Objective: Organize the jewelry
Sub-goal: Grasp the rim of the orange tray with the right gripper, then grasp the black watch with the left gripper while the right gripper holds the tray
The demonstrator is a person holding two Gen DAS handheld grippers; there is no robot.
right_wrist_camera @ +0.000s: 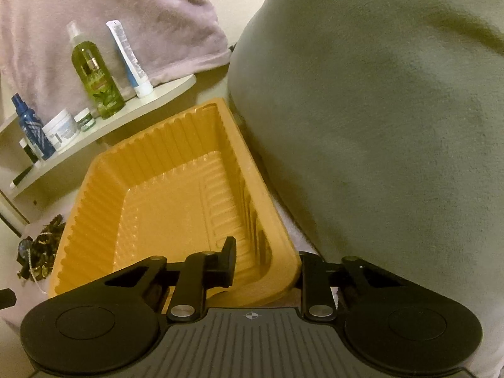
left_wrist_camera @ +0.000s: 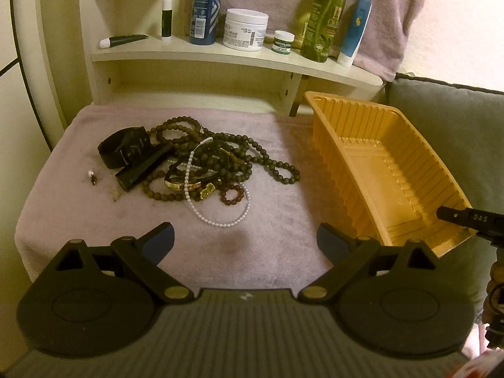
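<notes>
Straddling the ribbed orange plastic tray (right_wrist_camera: pixel 176 189) wall, right hand-held gripper (right_wrist_camera: pixel 264 267), left hand-held gripper (left_wrist_camera: pixel 245 239) spread wide, tangled beads (left_wrist_camera: pixel 201 160) on plush towel (left_wrist_camera: pixel 267 195).

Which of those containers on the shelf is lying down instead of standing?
The small dark tube with a white cap, at the shelf's left end. It lies flat; every other bottle, jar and tube stands upright.

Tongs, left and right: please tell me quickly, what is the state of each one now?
Left tongs: open, holding nothing, above the towel.
Right tongs: straddling the near corner wall of the orange tray; whether they grip it cannot be told.
</notes>
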